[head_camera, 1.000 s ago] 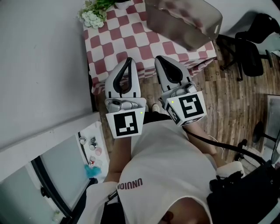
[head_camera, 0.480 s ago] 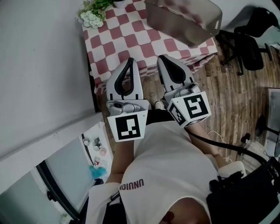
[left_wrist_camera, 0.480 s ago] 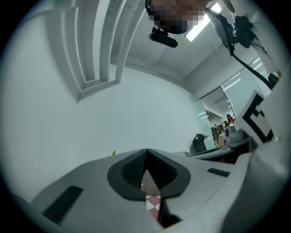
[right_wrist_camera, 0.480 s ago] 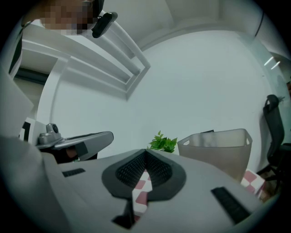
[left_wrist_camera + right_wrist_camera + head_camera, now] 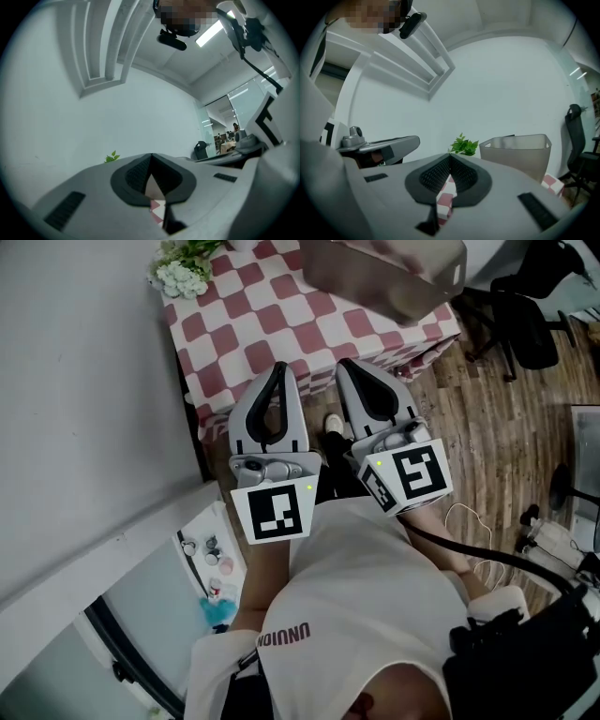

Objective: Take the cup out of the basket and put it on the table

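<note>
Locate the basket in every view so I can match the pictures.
Head view: basket at the top edge, right of centre.
Left gripper view: not in it.
Right gripper view: basket right of centre, in the background.
Shared landmark: the plant, visible in all three views.

Basket (image 5: 394, 282) and table (image 5: 253, 324) have slid up-frame — slightly.

Matt translucent plastic basket (image 5: 375, 285), checked cloth tablecloth (image 5: 262, 324), wood-plank floor (image 5: 487, 427)
</note>
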`<state>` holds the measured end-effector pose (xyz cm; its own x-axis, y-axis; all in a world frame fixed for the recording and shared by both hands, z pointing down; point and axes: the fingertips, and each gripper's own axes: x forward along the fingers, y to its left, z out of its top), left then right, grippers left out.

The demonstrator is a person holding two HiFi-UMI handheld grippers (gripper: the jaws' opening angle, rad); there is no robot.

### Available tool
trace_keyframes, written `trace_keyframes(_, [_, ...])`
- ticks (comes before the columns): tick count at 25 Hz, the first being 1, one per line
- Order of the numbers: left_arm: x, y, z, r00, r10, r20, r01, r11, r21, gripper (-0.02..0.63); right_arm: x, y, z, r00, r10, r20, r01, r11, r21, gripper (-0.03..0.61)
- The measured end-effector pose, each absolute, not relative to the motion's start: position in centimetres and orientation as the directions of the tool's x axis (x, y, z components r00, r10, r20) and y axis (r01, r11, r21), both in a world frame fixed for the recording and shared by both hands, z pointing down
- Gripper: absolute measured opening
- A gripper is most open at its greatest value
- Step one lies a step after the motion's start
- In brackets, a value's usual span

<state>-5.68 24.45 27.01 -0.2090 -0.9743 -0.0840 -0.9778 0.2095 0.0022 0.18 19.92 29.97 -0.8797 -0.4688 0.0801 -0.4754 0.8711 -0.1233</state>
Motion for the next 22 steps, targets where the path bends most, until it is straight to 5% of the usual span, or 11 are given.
trace_keyframes(22, [-7.5, 14.9, 27.0, -0.179, -0.98, -0.087, -0.984, 0.179, 0.003, 0.011, -2.2, 11.0, 29.7, -0.876, -0.478, 0.065, -0.482, 0.873, -0.076, 0.018])
